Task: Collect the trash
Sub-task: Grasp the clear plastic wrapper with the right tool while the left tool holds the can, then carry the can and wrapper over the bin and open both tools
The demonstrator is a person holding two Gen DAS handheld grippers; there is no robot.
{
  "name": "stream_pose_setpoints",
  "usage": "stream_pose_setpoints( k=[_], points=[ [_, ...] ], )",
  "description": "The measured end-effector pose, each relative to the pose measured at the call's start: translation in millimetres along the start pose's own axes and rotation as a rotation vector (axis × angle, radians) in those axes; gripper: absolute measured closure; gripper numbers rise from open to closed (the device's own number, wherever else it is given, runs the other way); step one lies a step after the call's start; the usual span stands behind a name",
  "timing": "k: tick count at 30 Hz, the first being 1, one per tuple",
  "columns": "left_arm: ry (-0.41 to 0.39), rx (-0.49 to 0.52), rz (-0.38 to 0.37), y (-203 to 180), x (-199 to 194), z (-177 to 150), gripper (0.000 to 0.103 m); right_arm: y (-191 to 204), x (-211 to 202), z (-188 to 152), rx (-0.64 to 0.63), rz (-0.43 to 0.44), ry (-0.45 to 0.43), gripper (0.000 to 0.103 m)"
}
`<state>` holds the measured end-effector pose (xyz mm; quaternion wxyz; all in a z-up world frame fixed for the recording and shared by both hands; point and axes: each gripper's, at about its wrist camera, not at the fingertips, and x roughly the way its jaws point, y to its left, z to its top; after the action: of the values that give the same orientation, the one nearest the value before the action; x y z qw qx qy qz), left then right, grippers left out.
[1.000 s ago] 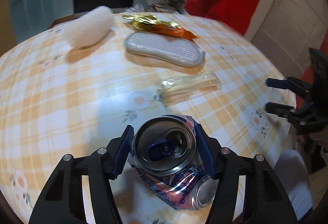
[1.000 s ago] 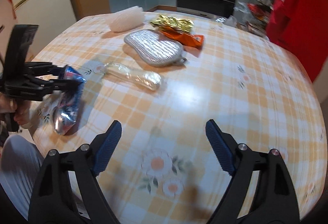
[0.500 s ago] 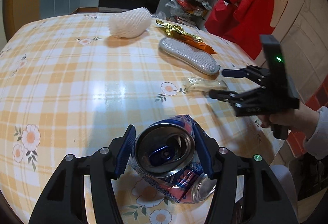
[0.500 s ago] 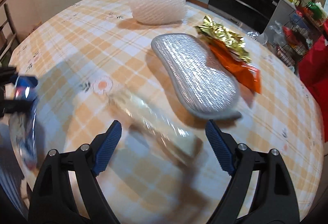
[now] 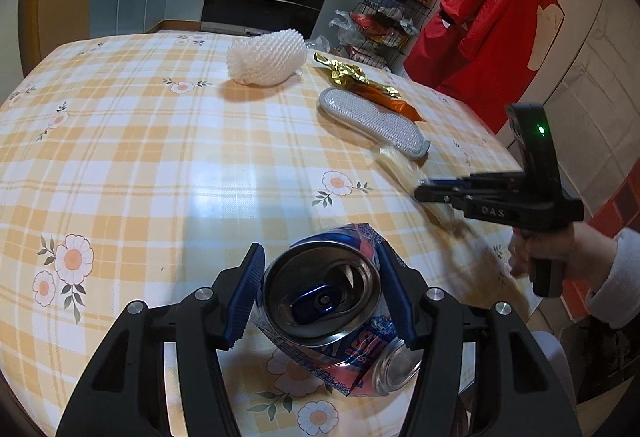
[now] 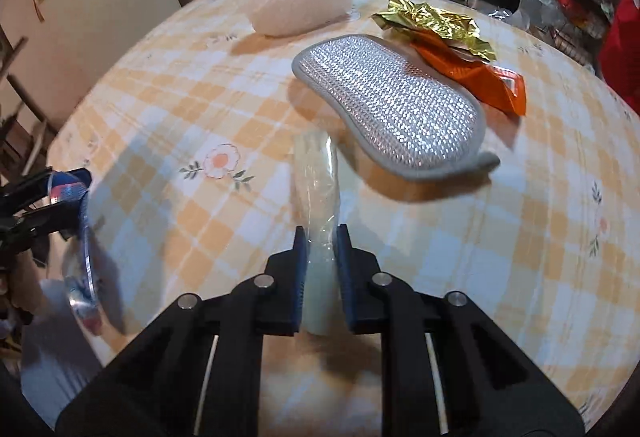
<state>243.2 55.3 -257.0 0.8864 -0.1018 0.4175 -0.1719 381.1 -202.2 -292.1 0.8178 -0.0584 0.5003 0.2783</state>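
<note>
Trash is spread over a table [image 5: 132,165] covered in an orange-checked flowered cloth. In the left wrist view, a crushed blue-and-red can [image 5: 332,309] is clamped between the blue pads of the left gripper [image 5: 322,295], its open top turned toward the camera, above the near edge of the table. Farther back, a white foam net [image 5: 266,57] is seen, and to its right a gold-and-orange wrapper [image 5: 362,83] lies just behind a silver mesh pad [image 5: 374,123]. At the right edge, the right gripper [image 5: 430,193] is held by a hand [image 5: 560,249], its fingers closed on a clear plastic wrapper [image 5: 404,171] that is blurred. A red garment [image 5: 492,13] hangs beyond the table.

In the right wrist view, the clear plastic wrapper [image 6: 318,197] is pinched between the narrowly set fingers of the right gripper [image 6: 322,241] and extends forward toward the silver mesh pad [image 6: 390,103], whose near end lies just beside it. The gold-and-orange wrapper [image 6: 460,45] is touching the pad's far side, and the white foam net [image 6: 298,7] lies apart at the back. At the left edge, the can [image 6: 80,237] is seen in the left gripper [image 6: 48,197].
</note>
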Motion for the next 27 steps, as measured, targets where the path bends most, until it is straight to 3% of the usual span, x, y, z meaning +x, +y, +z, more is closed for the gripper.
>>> stream_pose_setpoints(
  k=[18,27],
  points=[
    [-0.048,0.058,0.023,-35.0,-47.6,3.1,0.047,27.3,-86.6,-58.5,0.169,0.109,-0.244,0.086],
    [-0.057,0.079,0.022,-65.9,-82.0,-16.7,0.047,47.8,-148.2,-95.8,0.195,0.129,-0.333,0.086]
  ],
)
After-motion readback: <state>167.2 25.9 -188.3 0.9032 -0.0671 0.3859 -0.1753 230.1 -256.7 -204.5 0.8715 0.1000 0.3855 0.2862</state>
